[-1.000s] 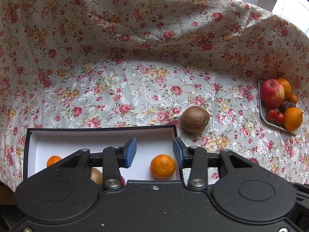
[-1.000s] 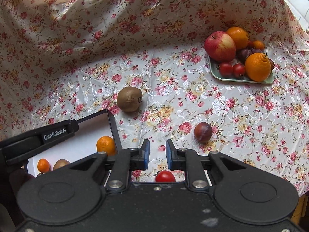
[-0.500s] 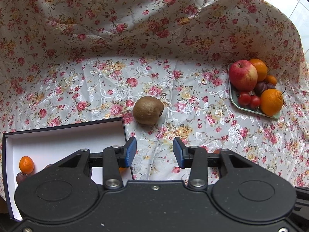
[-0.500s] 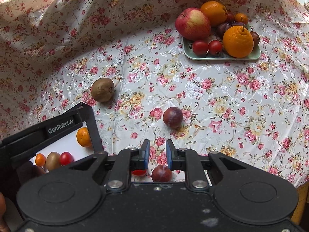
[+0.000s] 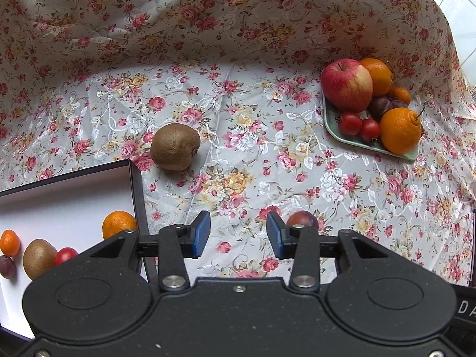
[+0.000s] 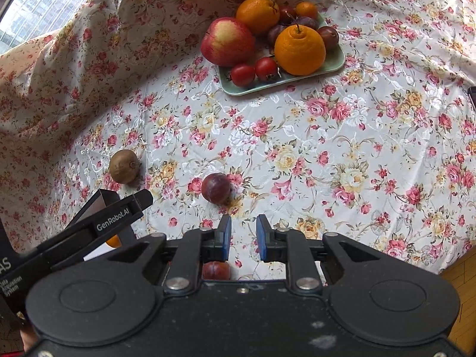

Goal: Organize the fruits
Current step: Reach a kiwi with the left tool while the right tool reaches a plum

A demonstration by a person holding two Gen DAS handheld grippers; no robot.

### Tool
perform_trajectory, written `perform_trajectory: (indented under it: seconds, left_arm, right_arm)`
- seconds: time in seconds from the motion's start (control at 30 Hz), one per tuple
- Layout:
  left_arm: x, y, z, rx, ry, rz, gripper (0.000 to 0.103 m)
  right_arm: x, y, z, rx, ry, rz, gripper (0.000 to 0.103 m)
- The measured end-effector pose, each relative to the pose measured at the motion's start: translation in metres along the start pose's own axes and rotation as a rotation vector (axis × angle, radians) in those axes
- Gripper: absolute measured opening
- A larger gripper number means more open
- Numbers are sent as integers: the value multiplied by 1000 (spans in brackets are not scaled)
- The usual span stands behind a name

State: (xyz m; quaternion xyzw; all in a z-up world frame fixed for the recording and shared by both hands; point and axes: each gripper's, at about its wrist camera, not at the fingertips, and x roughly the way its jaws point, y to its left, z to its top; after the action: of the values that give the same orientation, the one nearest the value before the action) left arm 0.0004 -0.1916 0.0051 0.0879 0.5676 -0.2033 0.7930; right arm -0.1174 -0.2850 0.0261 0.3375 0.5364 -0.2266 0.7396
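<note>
Holding left gripper [image 5: 238, 235] above the floral cloth [image 5: 253, 113], pointing steeply downward, just right of the box [image 5: 136, 184]. Keeping its jaws released, blue pads well apart, grasping nothing.

Holding right gripper [image 6: 243, 236] over the same cloth, also pointing steeply downward. Keeping its jaws clenched to a narrow gap, grasping nothing.

Locating loose fruit on the cloth:
- Lying just beyond the box's far right corner: kiwi [image 5: 175, 146].
- Lying ahead of the right gripper's fingertips: plum [image 6: 215, 188].
- Showing partly beneath the right gripper's body: second plum [image 6: 216, 270].

Locating fruit lying inside the white-lined box: mandarin [image 5: 119, 223] against the right wall, then cherry tomato [image 5: 65, 254], golden kiwi [image 5: 38, 257], small orange [image 5: 9, 242] and a dark fruit [image 5: 6, 266] at the picture's edge.

Locating the green tray [image 5: 351, 142] at the far right of the cloth, carrying an apple [image 5: 346, 84], oranges, cherry tomatoes and dark plums piled touching one another.
</note>
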Motion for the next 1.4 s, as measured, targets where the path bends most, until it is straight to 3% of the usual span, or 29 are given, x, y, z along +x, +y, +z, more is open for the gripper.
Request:
perform_trajectory:
  seconds: [0.23, 0.4, 0.83, 1.2, 1.4]
  left_arm:
    - [10, -7, -9, 42, 34, 14, 50]
    - [10, 3, -4, -15, 49, -7, 50]
    - [7, 22, 11, -30, 0, 66, 50]
    - [-10, 16, 19, 27, -55, 57, 51]
    - [-18, 23, 36, 11, -75, 47, 53]
  right_arm:
    - [5, -7, 4, 54, 48, 15, 22]
    - [9, 1, 2, 42, 64, 23, 22]
    - [23, 7, 4, 67, 101, 41, 22]
    - [33, 16, 10, 51, 110, 48, 22]
    - [39, 27, 20, 28, 82, 20, 23]
